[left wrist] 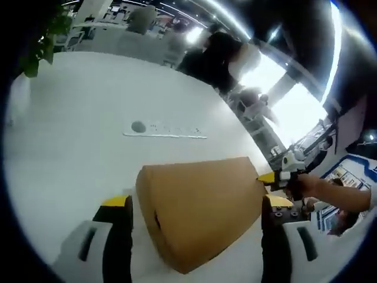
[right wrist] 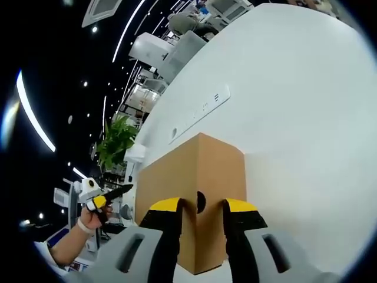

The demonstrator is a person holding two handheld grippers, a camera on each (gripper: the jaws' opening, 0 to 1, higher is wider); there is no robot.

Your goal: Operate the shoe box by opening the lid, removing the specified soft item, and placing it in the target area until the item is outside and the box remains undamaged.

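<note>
brown shoe box (right wrist: pixel 194 194) (lid down) on the white counter (left wrist: pixel 88 106); right gripper (right wrist: pixel 201 207) narrow at its near end, left gripper (left wrist: pixel 197 203) wide around it.

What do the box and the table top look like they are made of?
Box: plain brown cardboard by the look, matte, with crisp folded edges and a round finger hole. Table: smooth white surface with a faint sheen, maybe laminate; the exact material can't be told.

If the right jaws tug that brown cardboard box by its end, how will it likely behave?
The cardboard box looks stiff and flat-sided, so it should hold shape rather than flop. It sits on a smooth white table, so it will probably slide rather than tip. Its end panel has a finger hole; thin card there may tear.
</note>
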